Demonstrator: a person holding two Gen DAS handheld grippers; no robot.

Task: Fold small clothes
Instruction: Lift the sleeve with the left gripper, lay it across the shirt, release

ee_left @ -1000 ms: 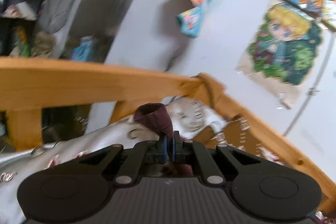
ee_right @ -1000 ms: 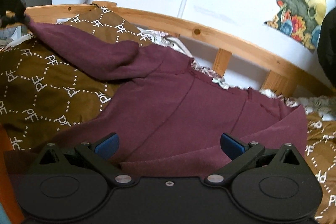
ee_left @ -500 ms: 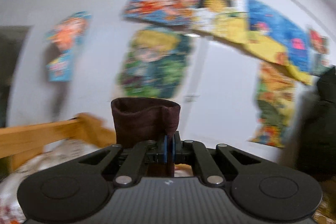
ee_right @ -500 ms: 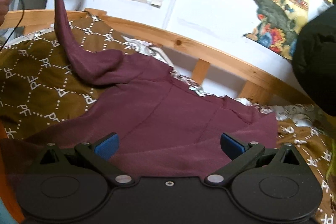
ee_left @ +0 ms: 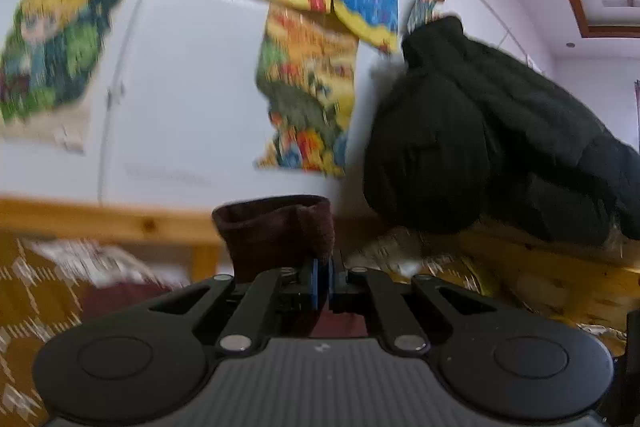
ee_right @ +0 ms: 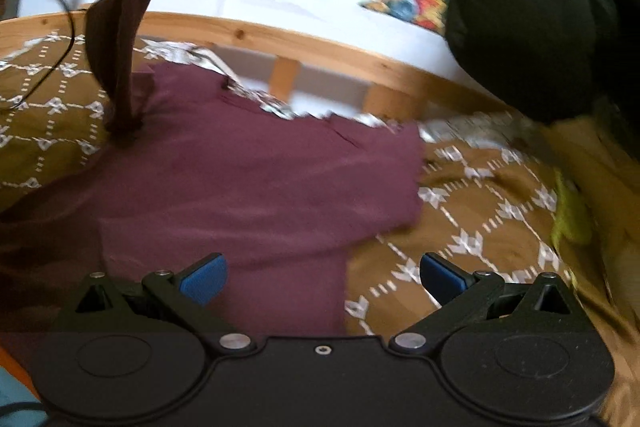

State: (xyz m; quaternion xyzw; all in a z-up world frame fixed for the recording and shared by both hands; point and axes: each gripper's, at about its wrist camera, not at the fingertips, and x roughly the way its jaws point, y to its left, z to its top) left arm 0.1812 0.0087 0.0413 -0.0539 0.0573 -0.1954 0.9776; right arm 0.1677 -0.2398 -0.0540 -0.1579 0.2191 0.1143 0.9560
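Close to you, your right gripper point(ee_right: 322, 277) has its two blue pads wide apart with nothing between them, and it hangs over the near edge of the dark red top point(ee_right: 248, 179). Your left gripper point(ee_left: 322, 281) has its pads squeezed together on the cuff of the sleeve point(ee_left: 276, 227), which sticks up in a soft roll just past the pads. That pinch is small, so I think the cuff could slip out if you pull hard or fast, and then the sleeve would flop down in a messy heap. In the right wrist view the sleeve point(ee_right: 124, 39) hangs tall and tight from the left gripper down to the shoulder of the top. If you lift it more, I think it could drag the whole top across the brown blanket point(ee_right: 480, 203) and make new wrinkles. Nothing is holding the body of the top down, so that may happen easily. The top lies spread out on the blanket, mostly flat, with a soft fold near its right edge. It looks thin and floppy, not folded yet. Farther back is the wooden bed rail point(ee_right: 320, 47), and a big black coat point(ee_right: 540, 19) hangs near it by the wall. A swinging sleeve might brush it.
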